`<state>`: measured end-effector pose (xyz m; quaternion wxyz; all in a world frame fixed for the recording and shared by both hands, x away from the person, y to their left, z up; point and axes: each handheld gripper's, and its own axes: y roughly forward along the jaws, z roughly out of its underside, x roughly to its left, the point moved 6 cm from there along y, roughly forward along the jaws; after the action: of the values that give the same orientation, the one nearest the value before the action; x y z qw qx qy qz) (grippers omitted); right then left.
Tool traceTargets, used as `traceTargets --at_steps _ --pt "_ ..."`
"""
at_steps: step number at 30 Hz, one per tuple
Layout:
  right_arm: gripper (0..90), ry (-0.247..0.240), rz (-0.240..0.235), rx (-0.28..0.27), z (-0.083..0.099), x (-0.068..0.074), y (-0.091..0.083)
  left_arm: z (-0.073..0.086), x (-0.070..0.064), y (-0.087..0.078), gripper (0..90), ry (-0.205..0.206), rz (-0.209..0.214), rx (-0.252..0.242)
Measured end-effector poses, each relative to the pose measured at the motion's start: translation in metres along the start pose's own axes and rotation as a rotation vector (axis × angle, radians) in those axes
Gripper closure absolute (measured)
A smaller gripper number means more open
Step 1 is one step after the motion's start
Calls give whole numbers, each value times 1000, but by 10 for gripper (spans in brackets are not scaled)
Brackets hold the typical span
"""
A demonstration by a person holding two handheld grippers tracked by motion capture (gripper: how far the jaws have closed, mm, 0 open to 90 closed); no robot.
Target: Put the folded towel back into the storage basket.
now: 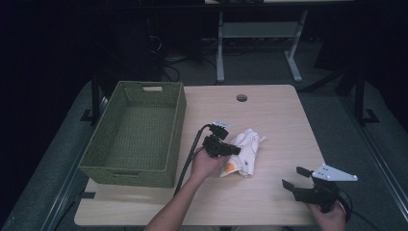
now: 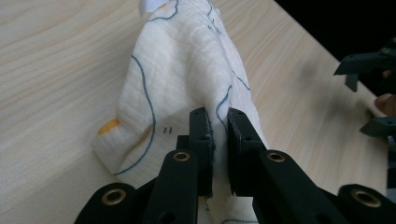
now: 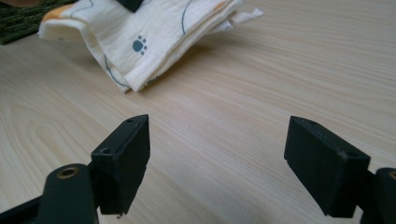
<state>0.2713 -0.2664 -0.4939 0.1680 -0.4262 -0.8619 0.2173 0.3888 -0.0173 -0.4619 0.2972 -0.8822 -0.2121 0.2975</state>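
A white cloth [image 1: 246,144] with blue line drawings and orange patches lies bunched near the middle of the wooden table [image 1: 274,115]. My left gripper [image 1: 235,150] is at its near left side, shut on a raised fold of it. In the left gripper view the two jaws pinch that fold [image 2: 218,116], and the cloth [image 2: 177,70] rises ahead of them. My right gripper [image 1: 293,176] rests low at the table's front right, open and holding nothing. In the right gripper view its gap [image 3: 217,140] frames bare wood, with the cloth [image 3: 154,32] farther off.
A green woven basket [image 1: 180,125] stands on the table's left side, close to the left hand. A round cable hole [image 1: 241,97] is near the far edge. Bare wood lies between the cloth and the right gripper.
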Motion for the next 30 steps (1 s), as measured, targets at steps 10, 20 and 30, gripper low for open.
traceTargets --at_steps 10,20,30 --pt "217 7 18 -5 0 -2 -2 -3 -8 -13 825 -19 70 -21" --pt "215 16 27 -5 1 -4 -2 -8 -11 -29 824 -28 97 -45" --pt "215 17 29 -2 1 -4 -1 -8 -12 -40 824 -37 118 -58"
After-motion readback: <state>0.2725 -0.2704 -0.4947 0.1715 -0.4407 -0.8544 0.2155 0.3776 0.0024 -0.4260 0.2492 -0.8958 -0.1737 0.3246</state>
